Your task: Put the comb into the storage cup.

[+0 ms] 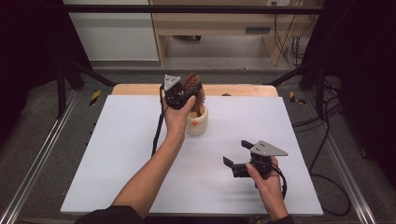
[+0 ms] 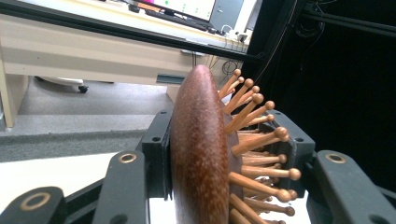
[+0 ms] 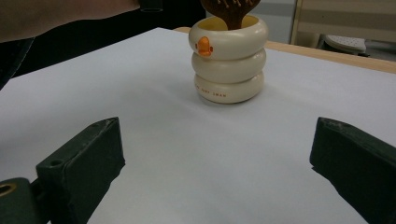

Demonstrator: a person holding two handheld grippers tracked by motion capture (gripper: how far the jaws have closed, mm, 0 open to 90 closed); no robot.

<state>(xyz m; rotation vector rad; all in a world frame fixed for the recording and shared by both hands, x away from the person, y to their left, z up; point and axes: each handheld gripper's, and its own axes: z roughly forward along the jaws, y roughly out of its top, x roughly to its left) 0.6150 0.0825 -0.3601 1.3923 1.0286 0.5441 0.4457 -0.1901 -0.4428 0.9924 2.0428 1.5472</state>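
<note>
A dark wooden hairbrush [image 1: 192, 83] with round-tipped wooden pins stands head up, its handle down inside a cream ringed cup [image 1: 198, 123] with an orange mark. My left gripper [image 1: 189, 92] is shut on the brush head just above the cup. In the left gripper view the brush [image 2: 198, 154] sits between the jaws of the left gripper [image 2: 224, 144], pins pointing right. My right gripper [image 1: 236, 153] is open over the white table's front right. In the right gripper view the cup [image 3: 229, 60] and the brush's lower part [image 3: 231, 11] stand ahead of the open right gripper [image 3: 219, 158].
A white sheet [image 1: 130, 158] covers the table, with a wooden edge [image 1: 243, 90] at the back. Metal rails [image 1: 32, 168] run along both sides. Cables [image 1: 327, 140] lie on the floor at the right. The person's left forearm [image 3: 56, 16] crosses the right gripper view's top left.
</note>
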